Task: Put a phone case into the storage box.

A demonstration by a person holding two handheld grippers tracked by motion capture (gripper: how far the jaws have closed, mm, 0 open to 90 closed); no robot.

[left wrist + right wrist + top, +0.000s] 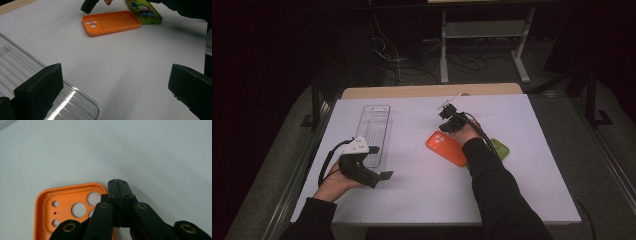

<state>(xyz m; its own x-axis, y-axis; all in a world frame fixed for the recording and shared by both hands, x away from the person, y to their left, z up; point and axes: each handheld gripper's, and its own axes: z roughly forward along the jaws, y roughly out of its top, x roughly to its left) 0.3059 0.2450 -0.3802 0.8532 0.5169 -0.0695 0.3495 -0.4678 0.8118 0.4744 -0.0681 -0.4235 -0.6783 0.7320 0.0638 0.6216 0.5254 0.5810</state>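
At the far edge of the orange case (62, 207), I am holding the right gripper (119, 183) with its jaws pressed fully together and nothing between them, the tip poised just beside the corner with the camera holes. I judge the closed tip is meant to nudge or pin the case rather than pick it up, since the case is lying hollow side up, flat on the white table (512, 190), with no edge raised for a grasp. Outward from there, a green case (145, 11) with a cartoon clown print is lying just beside the orange one, partly under my right sleeve in the high view. Across the table, I am keeping the left gripper (374, 162) with its jaws spread wide and holding nothing, one pad hovering over the near end of the clear tray (374, 127), likely to steady it or wait for a case to arrive. The count is running: two phone cases, one orange and one green; one tray, empty as far as I can see; two grippers.
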